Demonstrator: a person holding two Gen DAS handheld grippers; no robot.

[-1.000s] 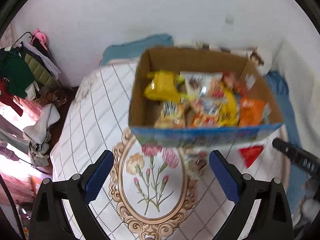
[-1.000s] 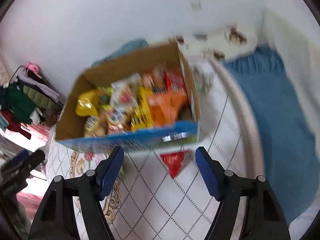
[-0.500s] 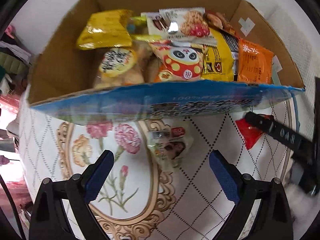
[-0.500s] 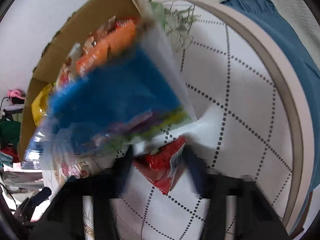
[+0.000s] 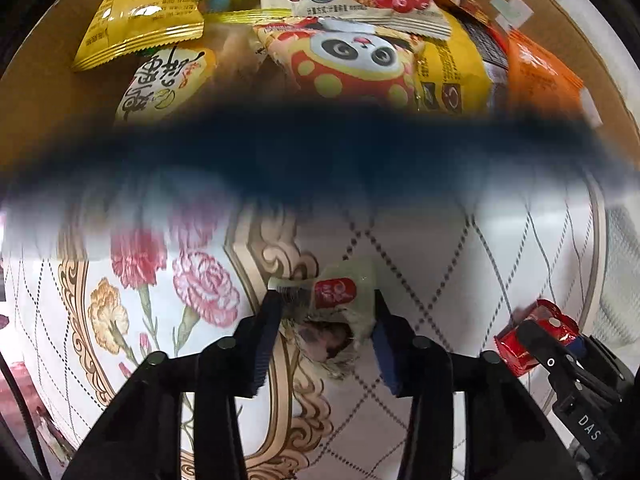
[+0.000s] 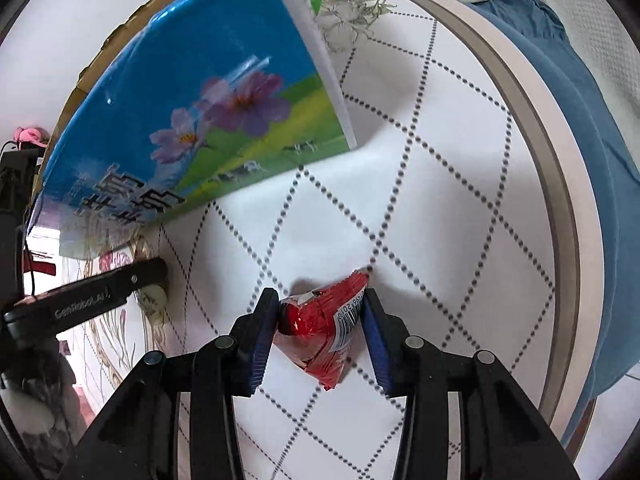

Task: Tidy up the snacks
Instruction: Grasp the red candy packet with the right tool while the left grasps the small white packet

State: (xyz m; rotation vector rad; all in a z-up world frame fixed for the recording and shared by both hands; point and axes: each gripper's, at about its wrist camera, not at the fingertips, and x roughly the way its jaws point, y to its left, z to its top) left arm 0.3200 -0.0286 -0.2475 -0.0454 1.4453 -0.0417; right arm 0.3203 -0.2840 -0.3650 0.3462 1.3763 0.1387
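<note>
On the quilted bedspread (image 6: 440, 208) before the snack-filled cardboard box (image 6: 192, 92), the left gripper (image 5: 326, 320) clenched a pale snack packet (image 5: 340, 300) and the right gripper (image 6: 320, 320) a red packet (image 6: 324, 336), each best lifted clear of the rim.

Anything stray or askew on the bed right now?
Two packets lie outside the cardboard snack box: a pale green packet between the left tool fingers, and a red foil packet between the right tool fingers.
</note>
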